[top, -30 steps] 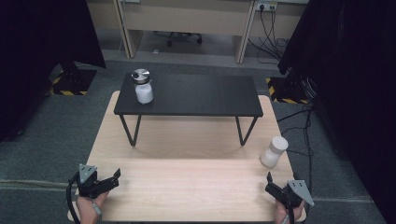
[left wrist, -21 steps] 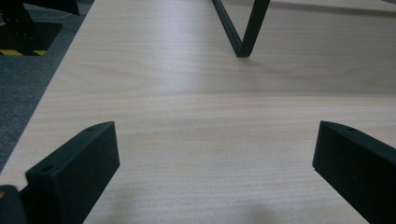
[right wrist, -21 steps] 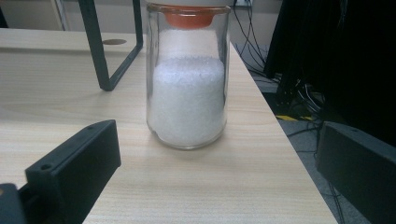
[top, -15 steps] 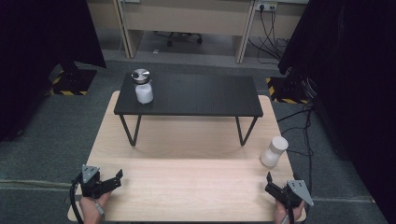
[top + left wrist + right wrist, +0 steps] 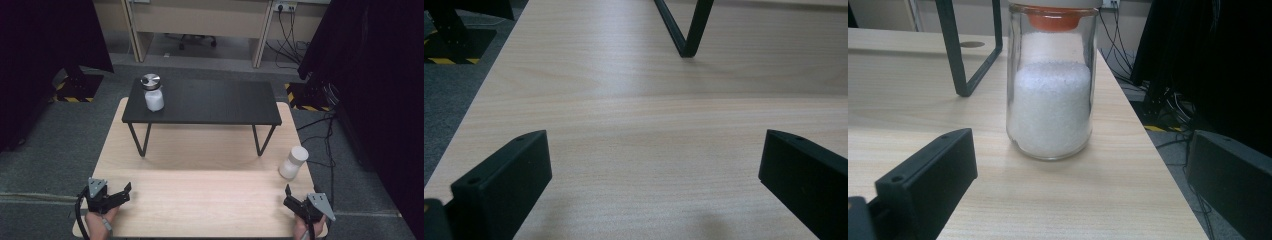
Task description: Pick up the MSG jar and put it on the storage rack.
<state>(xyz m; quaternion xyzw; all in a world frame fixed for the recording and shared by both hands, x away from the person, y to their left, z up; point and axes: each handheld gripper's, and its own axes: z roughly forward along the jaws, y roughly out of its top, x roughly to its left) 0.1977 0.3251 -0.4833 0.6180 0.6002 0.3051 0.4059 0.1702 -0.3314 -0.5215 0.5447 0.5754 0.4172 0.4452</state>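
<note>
Since a moment ago our left gripper (image 5: 121, 193) has slid slightly back toward the near edge; our right gripper (image 5: 291, 199) has stayed put. Both stand wide open and empty. We face the jar of white granules (image 5: 1051, 95), upright near the tabletop's (image 5: 200, 185) right edge, just ahead of the right gripper. We judge a clumsy approach could nudge it over that edge. A second jar (image 5: 153, 93) stands on the small black table (image 5: 220, 102). Grey carpet and trailing cables surround us.
</note>
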